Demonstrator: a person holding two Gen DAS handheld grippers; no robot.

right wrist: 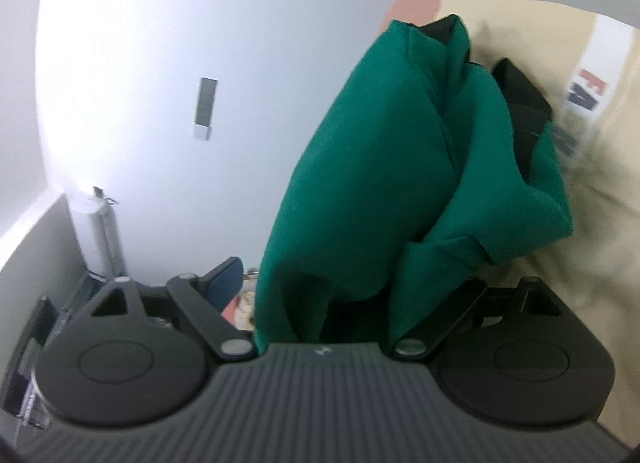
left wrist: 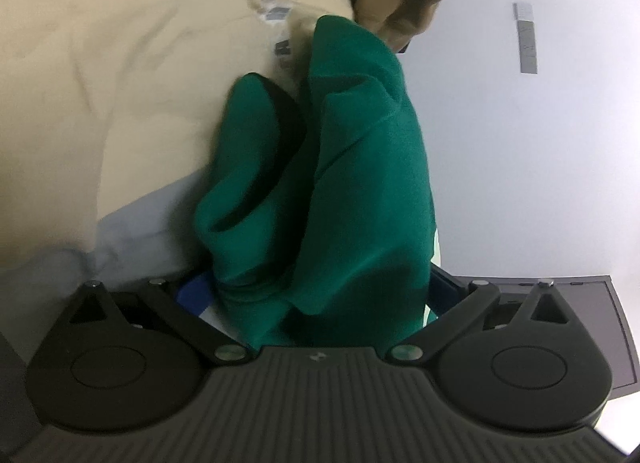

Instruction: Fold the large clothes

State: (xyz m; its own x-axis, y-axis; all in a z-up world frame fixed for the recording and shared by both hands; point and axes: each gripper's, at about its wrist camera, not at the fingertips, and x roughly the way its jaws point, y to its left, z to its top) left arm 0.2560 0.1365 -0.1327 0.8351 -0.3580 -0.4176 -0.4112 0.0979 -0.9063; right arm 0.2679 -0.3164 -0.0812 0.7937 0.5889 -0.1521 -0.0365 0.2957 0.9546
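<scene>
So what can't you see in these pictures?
- Left tongs, left wrist view: tips buried under the green garment.
- Right tongs, right wrist view: tips hidden by that cloth; grip unclear.
- Garment's type: bunched up in both views.
- Logo on the cream clothing: blurred, partly covered.

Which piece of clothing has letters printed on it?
The pale cream garment behind has red and blue letters; the bunched dark green cloth in front is plain green with black trim.
</scene>
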